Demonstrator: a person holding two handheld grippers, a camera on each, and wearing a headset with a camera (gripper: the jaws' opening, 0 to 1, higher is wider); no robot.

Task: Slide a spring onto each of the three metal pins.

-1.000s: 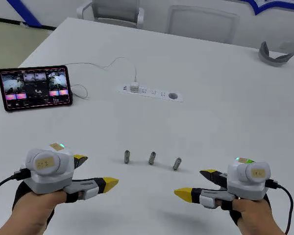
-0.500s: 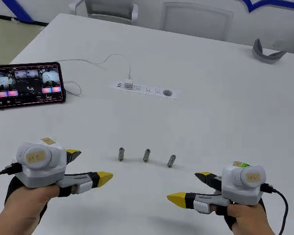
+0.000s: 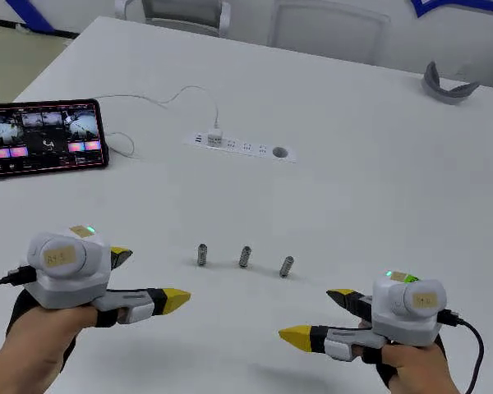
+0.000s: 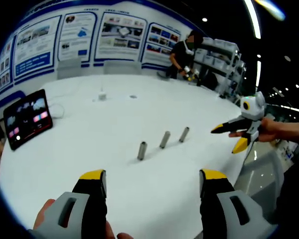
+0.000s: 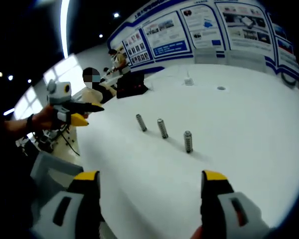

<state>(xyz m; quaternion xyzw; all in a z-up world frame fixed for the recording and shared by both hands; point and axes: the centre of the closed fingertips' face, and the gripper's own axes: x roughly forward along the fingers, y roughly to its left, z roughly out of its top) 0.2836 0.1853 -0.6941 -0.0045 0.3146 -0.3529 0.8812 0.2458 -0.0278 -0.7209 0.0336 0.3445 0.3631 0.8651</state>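
Both tools hang released over the white bench (image 3: 370, 197), yellow-tipped jaws spread wide and gripping nothing. We see the left tool (image 3: 148, 277) at the near left of the head view and the right tool (image 3: 318, 314) at the near right. Between them, a little farther out, the three pins (image 3: 245, 257) stand upright in a short row on the bench, apart from one another and well clear of either tool.

From the head view we also get the far side of the bench: a lit tablet (image 3: 45, 137) at the left and a white power strip (image 3: 238, 148) with a cable plugged in.

Looking along the left tool (image 4: 153, 175), we find the pins (image 4: 165, 139) as plain grey posts, with the right tool (image 4: 228, 138) beyond them and a person (image 4: 182, 55) standing by shelves in the background.

Looking along the right tool (image 5: 150, 175), we see the pins (image 5: 162, 128) closer, their sides ribbed like coiled springs. The left tool (image 5: 84, 112) shows at the left, and blue-bordered posters (image 5: 209, 22) line the wall.
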